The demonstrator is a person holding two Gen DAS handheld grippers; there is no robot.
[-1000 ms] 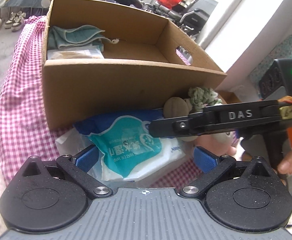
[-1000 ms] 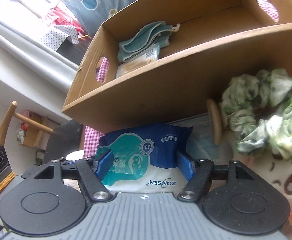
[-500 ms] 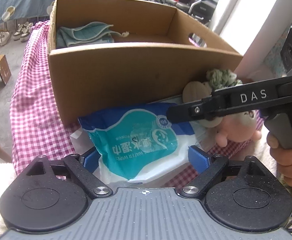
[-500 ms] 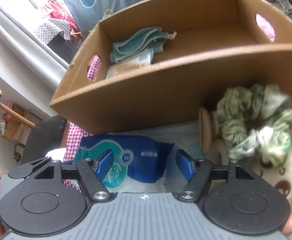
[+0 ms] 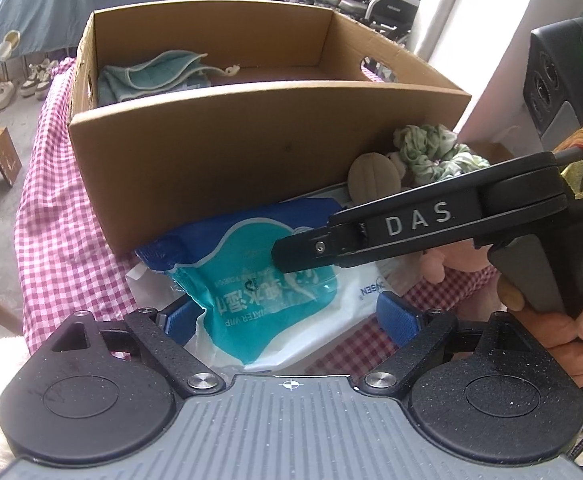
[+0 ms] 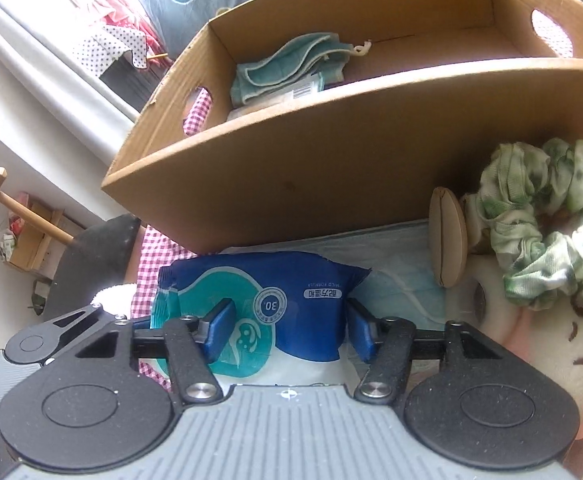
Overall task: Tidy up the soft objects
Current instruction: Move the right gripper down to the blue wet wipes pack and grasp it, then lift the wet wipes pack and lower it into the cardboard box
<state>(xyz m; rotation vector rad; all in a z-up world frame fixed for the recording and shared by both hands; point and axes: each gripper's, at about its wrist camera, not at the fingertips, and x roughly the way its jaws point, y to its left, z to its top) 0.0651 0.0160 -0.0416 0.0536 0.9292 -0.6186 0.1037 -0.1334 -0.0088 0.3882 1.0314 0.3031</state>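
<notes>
Two grippers frame one wet-wipes pack (image 6: 275, 312), which lies on the checked tablecloth (image 5: 59, 240) just near of the cardboard box (image 5: 251, 152). The right gripper (image 6: 287, 330) has just been closing; its blue pads press the pack's two sides. The left gripper (image 5: 291, 318) stands wide, pads apart from the pack between them. Right of the pack, a green scrunchie (image 6: 547, 220) rests on a plush toy (image 6: 551, 344). A teal cloth (image 6: 291, 64) lies inside the box, far left.

Wet-wipe pack (image 6: 275, 308) lies between the right gripper (image 6: 287, 330) jaws; box (image 6: 371, 168) beyond it; scrunchie (image 6: 547, 220) atop plush toy (image 6: 551, 344) to the right; cloth (image 6: 291, 66) inside box
</notes>
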